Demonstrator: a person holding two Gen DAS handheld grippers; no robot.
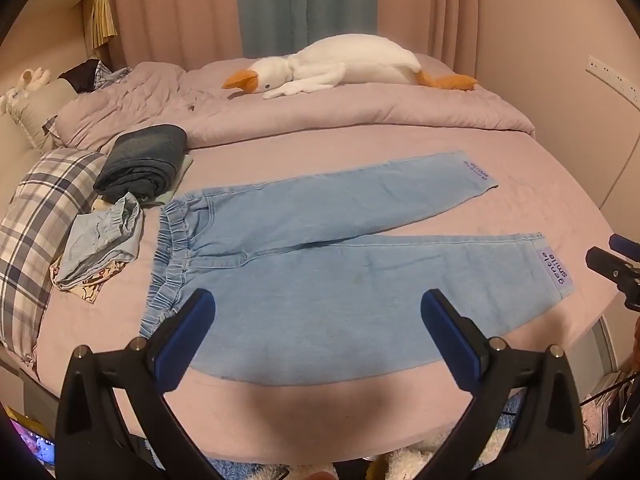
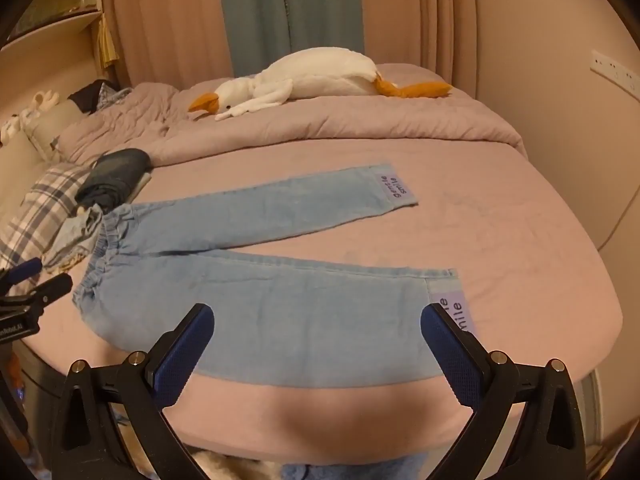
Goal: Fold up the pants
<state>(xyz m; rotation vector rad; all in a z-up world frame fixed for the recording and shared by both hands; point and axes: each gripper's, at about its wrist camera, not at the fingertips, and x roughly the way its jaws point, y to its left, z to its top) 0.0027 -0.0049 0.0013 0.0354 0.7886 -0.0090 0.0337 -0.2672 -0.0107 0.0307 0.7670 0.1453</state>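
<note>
pants spread flat on the bed, both grippers wide apart above them

the light blue pants (image 1: 320, 248) lie flat and unfolded on the pink bed sheet (image 1: 360, 140), elastic waistband at the left, both legs running out to the right and splayed apart in a narrow v. each cuff carries a lilac label with dark lettering. the near leg lies close to the bed's front edge.

the left gripper (image 1: 318, 320) hangs over the waistband end and upper near leg, its blue pads standing wide apart with nothing between them. the right gripper (image 2: 318, 322) hangs over the near leg toward the cuff, likewise spread wide and gripping nothing. neither looks to touch the cloth.

no real container shows; the bed serves as the holding surface. on it, left of the waistband, a dark folded garment (image 1: 144, 164) sits on something pale, with a crumpled light blue garment (image 1: 104, 240) in front of it and a plaid pillow (image 1: 36, 216) beside them. a white plush goose (image 1: 340, 64) lies on the bunched duvet (image 1: 320, 112) at the back.
</note>
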